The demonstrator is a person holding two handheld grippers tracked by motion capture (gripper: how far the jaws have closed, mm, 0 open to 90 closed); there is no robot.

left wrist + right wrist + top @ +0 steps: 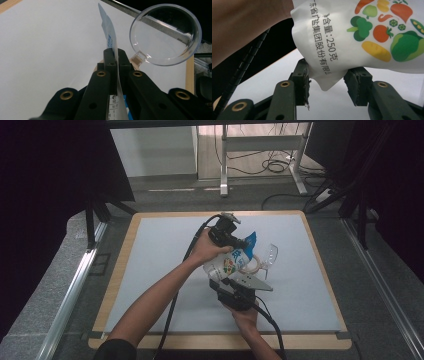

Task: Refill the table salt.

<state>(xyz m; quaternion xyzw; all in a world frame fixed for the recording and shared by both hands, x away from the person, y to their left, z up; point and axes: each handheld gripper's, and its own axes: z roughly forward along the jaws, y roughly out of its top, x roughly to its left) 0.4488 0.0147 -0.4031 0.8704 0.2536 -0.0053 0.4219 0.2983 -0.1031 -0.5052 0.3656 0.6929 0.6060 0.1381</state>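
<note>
A white pouch (233,263) with a blue top and vegetable pictures hangs tilted above the middle of the mat. My left gripper (243,242) is shut on the pouch's thin blue top edge (109,37); seen from its own camera, the left gripper (115,53) has its jaws pressed together on that edge. My right gripper (226,283) is below the pouch and open, and in its own view the right gripper (328,80) has the pouch's lower corner (325,75) sagging between its spread jaws. A clear round scoop (270,254) with a short handle sits just right of the pouch, large in the left gripper view (165,35).
A white mat (160,270) covers the wood-edged table (120,270). Metal rails (75,290) run along both sides. Desk legs and cables (270,165) stand on the floor behind, with dark curtains left and right.
</note>
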